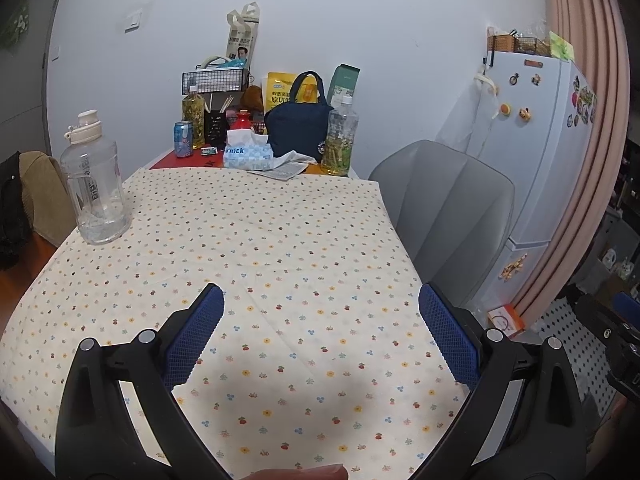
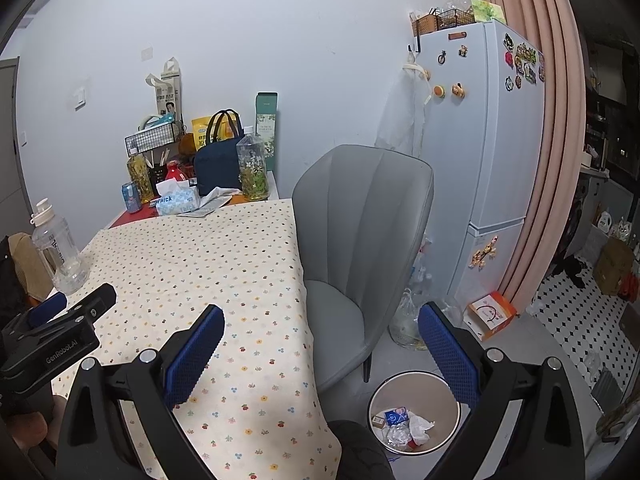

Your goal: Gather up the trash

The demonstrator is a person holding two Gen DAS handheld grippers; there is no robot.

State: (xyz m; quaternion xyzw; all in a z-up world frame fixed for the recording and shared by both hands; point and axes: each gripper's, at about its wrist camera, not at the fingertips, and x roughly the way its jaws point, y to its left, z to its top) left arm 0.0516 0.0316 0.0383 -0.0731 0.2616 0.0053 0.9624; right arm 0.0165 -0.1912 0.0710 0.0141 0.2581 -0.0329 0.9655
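Observation:
My left gripper (image 1: 320, 300) is open and empty, held above the near part of the table with the flowered cloth (image 1: 256, 248). My right gripper (image 2: 320, 320) is open and empty, held over the table's right edge and the floor. A round trash bin (image 2: 414, 412) stands on the floor below the right gripper, with a blue packet, crumpled white paper and clear plastic inside. The left gripper also shows in the right wrist view (image 2: 60, 320) at the lower left. A crumpled paper and tissue pile (image 1: 290, 164) lies at the far end of the table.
A clear water jug (image 1: 96, 184) stands at the table's left. A blue can (image 1: 183, 140), tissue box (image 1: 248, 152), two tea bottles (image 1: 340, 138), navy bag (image 1: 298, 120) and wire basket crowd the far end. A grey chair (image 2: 364, 248) stands right, a fridge (image 2: 488, 152) behind.

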